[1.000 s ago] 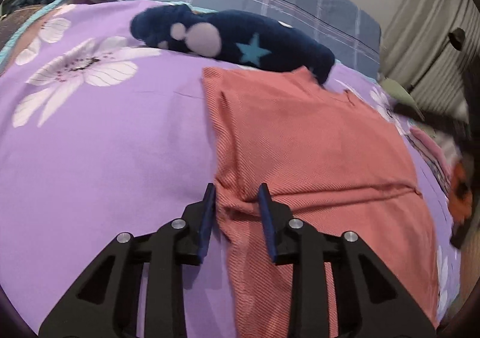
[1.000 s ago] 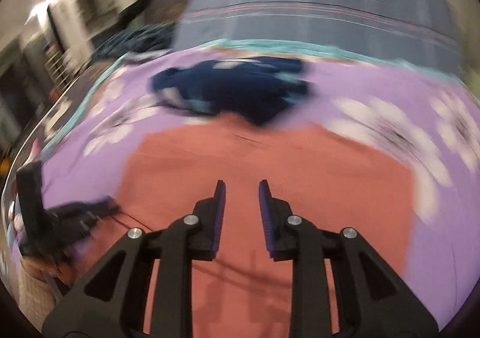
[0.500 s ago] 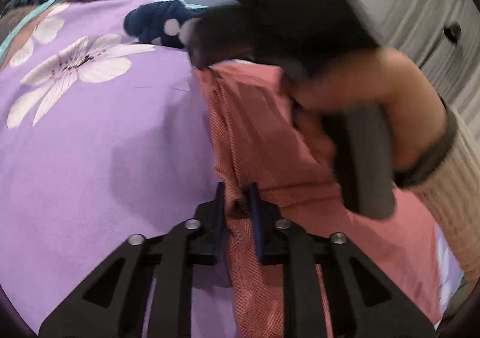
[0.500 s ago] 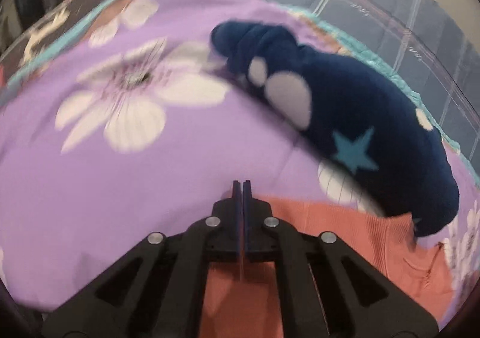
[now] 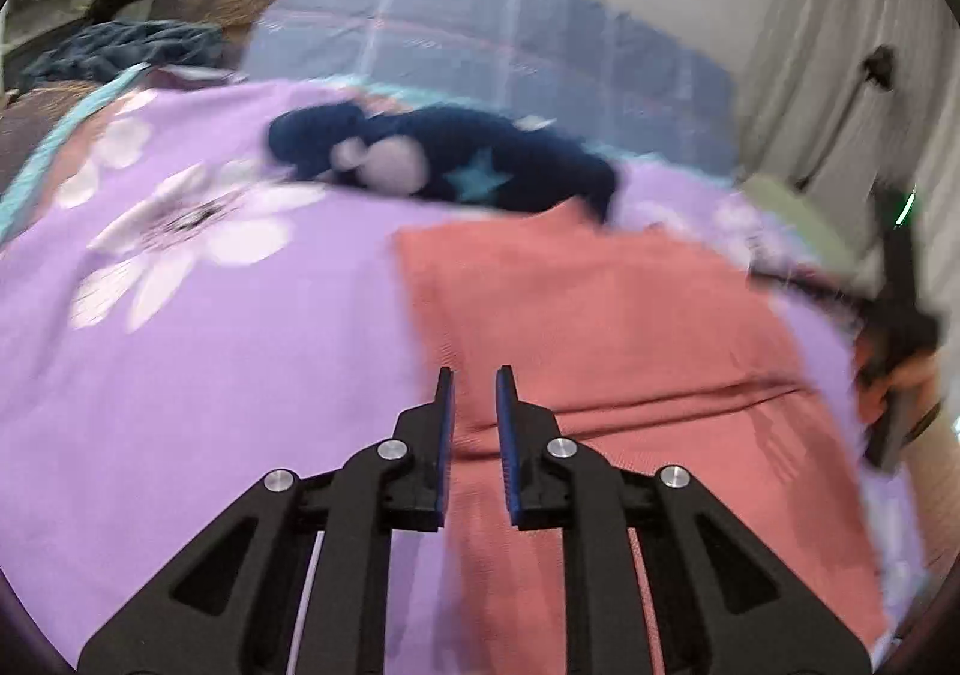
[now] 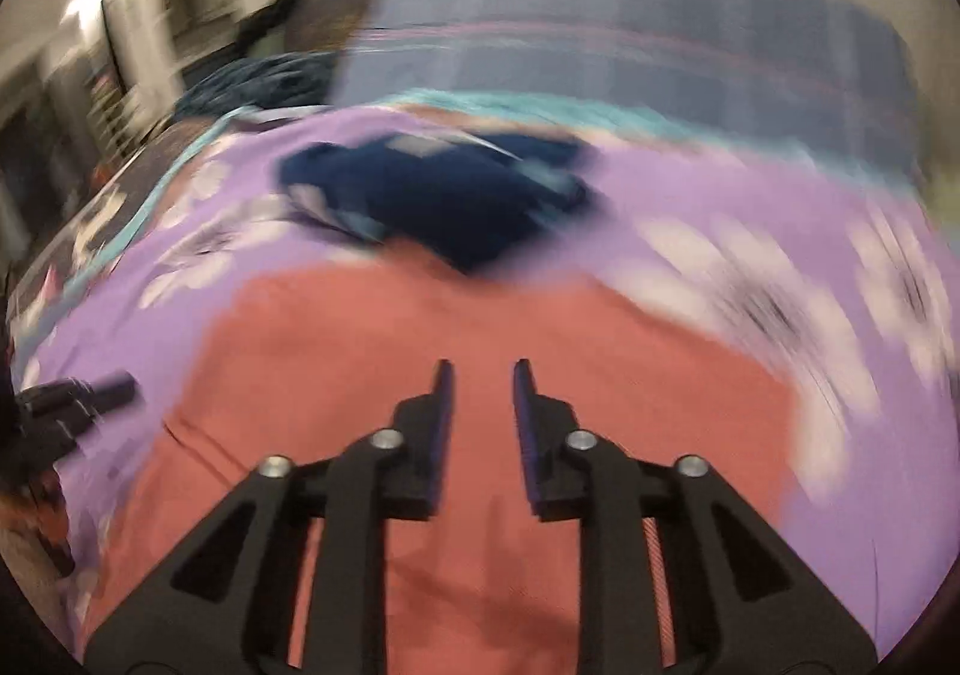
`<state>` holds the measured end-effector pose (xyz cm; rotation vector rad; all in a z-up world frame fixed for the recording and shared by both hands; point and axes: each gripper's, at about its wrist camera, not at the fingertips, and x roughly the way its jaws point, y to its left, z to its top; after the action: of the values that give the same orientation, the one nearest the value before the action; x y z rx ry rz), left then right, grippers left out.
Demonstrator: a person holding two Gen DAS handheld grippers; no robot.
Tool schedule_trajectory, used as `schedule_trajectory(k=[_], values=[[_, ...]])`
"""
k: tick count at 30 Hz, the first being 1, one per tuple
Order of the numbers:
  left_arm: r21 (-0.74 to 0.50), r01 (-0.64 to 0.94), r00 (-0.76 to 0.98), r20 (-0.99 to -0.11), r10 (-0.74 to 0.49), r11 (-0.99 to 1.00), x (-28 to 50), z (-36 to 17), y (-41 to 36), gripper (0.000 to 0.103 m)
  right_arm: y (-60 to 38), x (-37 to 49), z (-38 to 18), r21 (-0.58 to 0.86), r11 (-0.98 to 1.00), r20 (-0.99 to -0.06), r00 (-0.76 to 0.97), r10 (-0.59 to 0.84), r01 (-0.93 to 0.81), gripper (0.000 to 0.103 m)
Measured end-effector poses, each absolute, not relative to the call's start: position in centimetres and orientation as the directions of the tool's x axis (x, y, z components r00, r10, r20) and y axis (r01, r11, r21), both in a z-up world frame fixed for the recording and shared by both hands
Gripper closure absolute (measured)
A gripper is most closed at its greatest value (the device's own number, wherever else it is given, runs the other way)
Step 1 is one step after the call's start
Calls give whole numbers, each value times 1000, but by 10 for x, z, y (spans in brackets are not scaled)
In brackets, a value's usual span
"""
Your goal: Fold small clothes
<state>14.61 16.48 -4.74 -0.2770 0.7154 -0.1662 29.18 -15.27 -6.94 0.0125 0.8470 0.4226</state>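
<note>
A salmon-red garment [image 5: 600,327] lies flat on the purple flowered bedspread [image 5: 210,351], with a fold crease across it. It also shows in the right wrist view [image 6: 480,333]. My left gripper [image 5: 474,393] is open and empty, held above the garment's left edge. My right gripper [image 6: 483,387] is open and empty above the garment's middle. The right gripper and its hand show at the right edge of the left wrist view [image 5: 900,339]. Both views are motion-blurred.
A dark blue garment with a star and pale spots [image 5: 444,165] lies just beyond the red one, also in the right wrist view [image 6: 444,189]. A blue plaid pillow [image 5: 480,51] and dark clothes [image 5: 132,45] lie at the back. Curtains [image 5: 840,45] hang right.
Both grippers have let go of the red garment's left edge, opened and pulled back. The right gripper has swung away to the right side. The garment now lies flat.
</note>
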Motion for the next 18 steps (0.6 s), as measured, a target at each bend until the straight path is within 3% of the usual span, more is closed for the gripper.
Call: schedule_trajectory(k=[1,2,3,4,8,11,15,18], values=[[-319,88,739,-614,-277,944,150,-45,156,87,-173,292,-81,210,927,-742,567,358,-310,89],[-312,110,727,-623,-290,944,155,-45,144,78,-189,292,-92,224,938,-766,548,337,-265,89],[-291,113,714,-641,-281,950,162,-48,134,63,-204,293,-109,223,952,-794,526,303,-212,101],[-234,117,691,-679,-249,965,171,-55,119,59,-213,292,-118,251,947,-791,521,321,-202,103],[-76,130,606,-783,-140,989,192,-101,89,55,-220,292,-112,330,919,-744,540,394,-216,102],[-90,133,622,-768,-154,987,187,-97,92,53,-238,301,-96,336,926,-709,601,368,-171,82],[-117,139,622,-762,-179,983,184,-100,94,49,-246,334,-100,370,920,-713,595,372,-131,85],[-83,155,626,-763,-162,985,185,-101,87,42,-236,351,-131,236,966,-784,565,256,-111,90]])
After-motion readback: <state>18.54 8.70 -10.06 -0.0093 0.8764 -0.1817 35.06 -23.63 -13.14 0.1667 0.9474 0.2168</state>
